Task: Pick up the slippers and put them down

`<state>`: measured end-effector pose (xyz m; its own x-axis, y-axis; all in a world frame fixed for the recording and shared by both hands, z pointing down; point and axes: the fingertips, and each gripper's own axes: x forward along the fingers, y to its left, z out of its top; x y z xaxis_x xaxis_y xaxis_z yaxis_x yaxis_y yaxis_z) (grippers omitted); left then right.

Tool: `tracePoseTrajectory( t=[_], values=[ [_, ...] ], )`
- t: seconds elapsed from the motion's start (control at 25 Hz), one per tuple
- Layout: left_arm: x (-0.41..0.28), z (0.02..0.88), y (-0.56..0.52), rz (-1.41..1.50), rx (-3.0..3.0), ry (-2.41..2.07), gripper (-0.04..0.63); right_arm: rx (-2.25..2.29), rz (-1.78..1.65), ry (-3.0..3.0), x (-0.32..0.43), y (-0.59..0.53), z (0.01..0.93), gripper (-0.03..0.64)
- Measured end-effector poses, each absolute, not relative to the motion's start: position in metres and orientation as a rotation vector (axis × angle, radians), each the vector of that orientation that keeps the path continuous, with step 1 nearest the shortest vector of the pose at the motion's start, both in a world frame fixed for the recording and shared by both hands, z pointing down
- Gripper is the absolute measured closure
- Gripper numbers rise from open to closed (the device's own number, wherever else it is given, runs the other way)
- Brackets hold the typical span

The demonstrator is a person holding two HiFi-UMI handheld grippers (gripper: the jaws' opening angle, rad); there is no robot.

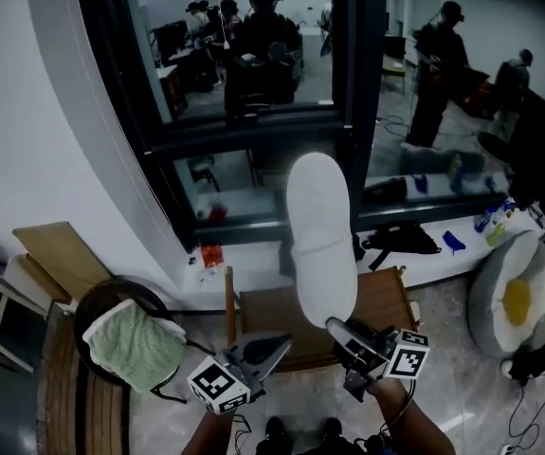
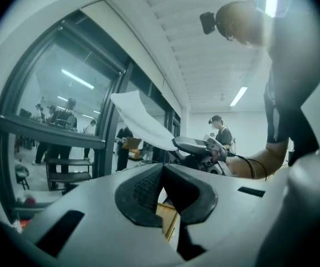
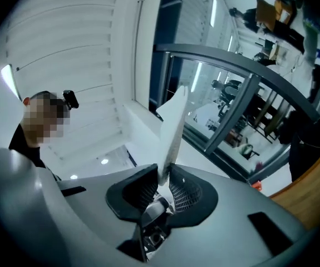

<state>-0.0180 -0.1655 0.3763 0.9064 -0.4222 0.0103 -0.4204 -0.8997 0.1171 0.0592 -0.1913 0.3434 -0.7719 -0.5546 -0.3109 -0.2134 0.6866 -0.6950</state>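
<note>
Left gripper [image 1: 274,349]: fingers closed tip to tip with nothing between them; it sits just beside the right one, marker cube toward the camera
Right gripper [image 1: 340,330]: fingers narrow, clamped on one end of the slipper, the pads pressing its thin edge from both sides
Slipper [image 1: 321,235]: white, off the floor, standing up out of the right fingers in front of the window; its gripped end is hidden between the pads, and I cannot tell which face is the sole
Forearms [image 1: 414,425]: cut off by the lower edge of the head view
Wooden chair [image 1: 386,301]: below the grippers, its seat partly covered by them and by the slipper
Towel [image 1: 135,344]: green, draped over a round black seat [image 1: 92,301] at the left, which shows only part of its rim
Cushion [image 1: 509,297]: fried-egg pattern, on the floor at the right
Bag [image 1: 400,238]: black, on the white ledge [image 1: 443,263], one end behind the slipper
Window [image 1: 253,64]: dark frame; whether the figures in it are reflections or stand beyond the glass is unclear
</note>
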Motion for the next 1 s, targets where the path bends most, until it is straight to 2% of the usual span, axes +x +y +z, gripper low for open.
tracePoseTrajectory(
  t=[0.52, 1.0],
  values=[
    [-0.028, 0.273, -0.139, -0.121, 3.119, -0.685, 0.592, -0.556, -0.596, 2.467, 0.069, -0.150, 0.253, 0.549],
    [-0.021, 0.235, -0.116, -0.176, 3.225, -0.663, 0.592, -0.546, -0.491, 2.466, 0.075, -0.135, 0.236, 0.549]
  ],
)
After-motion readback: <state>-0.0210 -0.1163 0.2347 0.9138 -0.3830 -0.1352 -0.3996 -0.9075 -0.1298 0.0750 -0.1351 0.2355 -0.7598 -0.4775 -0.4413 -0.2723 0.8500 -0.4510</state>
